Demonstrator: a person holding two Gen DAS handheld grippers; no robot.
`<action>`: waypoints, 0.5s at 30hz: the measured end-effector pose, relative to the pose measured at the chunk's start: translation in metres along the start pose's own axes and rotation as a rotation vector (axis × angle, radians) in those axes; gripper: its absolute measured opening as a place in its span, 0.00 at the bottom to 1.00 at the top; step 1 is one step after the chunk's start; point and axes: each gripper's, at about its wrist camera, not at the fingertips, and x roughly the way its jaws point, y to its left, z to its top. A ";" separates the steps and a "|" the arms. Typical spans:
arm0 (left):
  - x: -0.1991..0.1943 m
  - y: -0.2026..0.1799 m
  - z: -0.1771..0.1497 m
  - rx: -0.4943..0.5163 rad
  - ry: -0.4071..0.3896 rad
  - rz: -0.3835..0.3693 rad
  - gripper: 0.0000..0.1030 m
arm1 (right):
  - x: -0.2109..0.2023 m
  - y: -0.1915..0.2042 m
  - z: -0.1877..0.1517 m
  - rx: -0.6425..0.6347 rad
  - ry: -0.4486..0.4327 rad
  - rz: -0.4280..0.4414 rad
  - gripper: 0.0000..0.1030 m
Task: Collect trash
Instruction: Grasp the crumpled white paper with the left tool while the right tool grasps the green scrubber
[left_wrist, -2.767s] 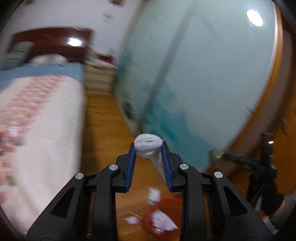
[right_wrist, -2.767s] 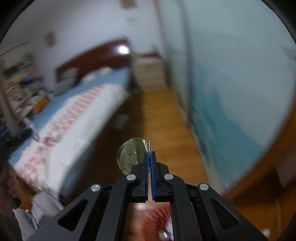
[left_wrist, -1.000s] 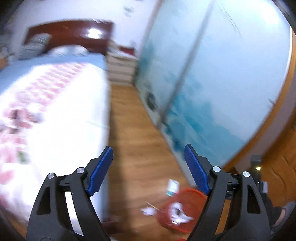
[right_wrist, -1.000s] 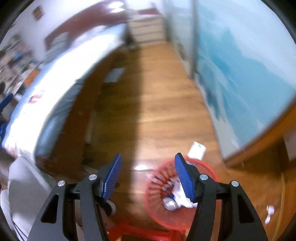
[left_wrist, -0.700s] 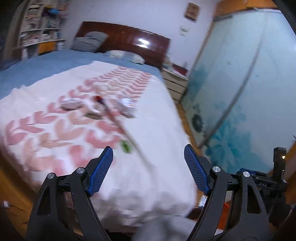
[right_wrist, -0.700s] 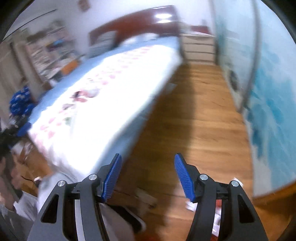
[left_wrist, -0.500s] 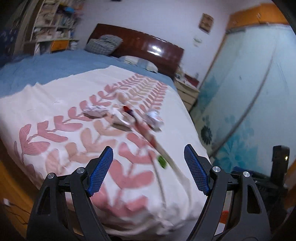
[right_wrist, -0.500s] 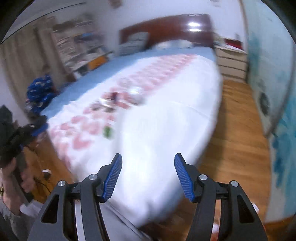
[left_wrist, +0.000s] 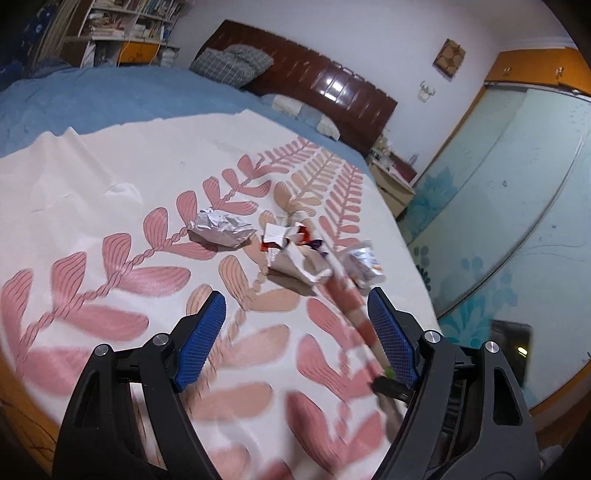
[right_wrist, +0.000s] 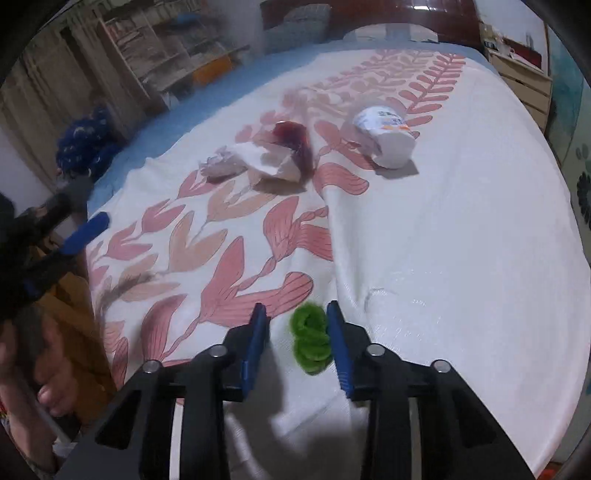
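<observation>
Trash lies on a bed with a white, pink-leaf cover (left_wrist: 92, 206). A crumpled grey paper ball (left_wrist: 218, 230), a red-and-white wrapper with torn paper (left_wrist: 291, 247) and a white paper cup on its side (left_wrist: 364, 264) lie ahead of my open, empty left gripper (left_wrist: 295, 332). In the right wrist view my right gripper (right_wrist: 297, 332) is open, its jaws either side of a fuzzy green scrap (right_wrist: 310, 341) near the bed's edge. The cup (right_wrist: 386, 136), wrapper (right_wrist: 291, 147) and paper ball (right_wrist: 221, 166) lie farther back.
A dark wooden headboard (left_wrist: 325, 81) with pillows stands at the far end. A bedside cabinet (left_wrist: 393, 188) and blue-flowered sliding doors (left_wrist: 517, 221) are on the right. Bookshelves (right_wrist: 166, 48) stand left of the bed. The left gripper shows at the left edge (right_wrist: 81, 229).
Both grippers let go of their trash over the red bin and opened. They swung from the floor and bin up to the bed. The right gripper now straddles the green scrap.
</observation>
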 end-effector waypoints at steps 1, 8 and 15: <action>0.006 0.005 0.004 -0.004 0.008 -0.003 0.77 | -0.002 0.000 -0.001 0.006 -0.003 0.014 0.20; 0.057 0.033 0.036 -0.074 0.020 0.017 0.77 | -0.037 -0.001 -0.024 0.053 -0.041 0.066 0.12; 0.119 0.052 0.055 -0.127 0.072 0.162 0.83 | -0.061 0.010 -0.043 0.050 -0.046 0.090 0.12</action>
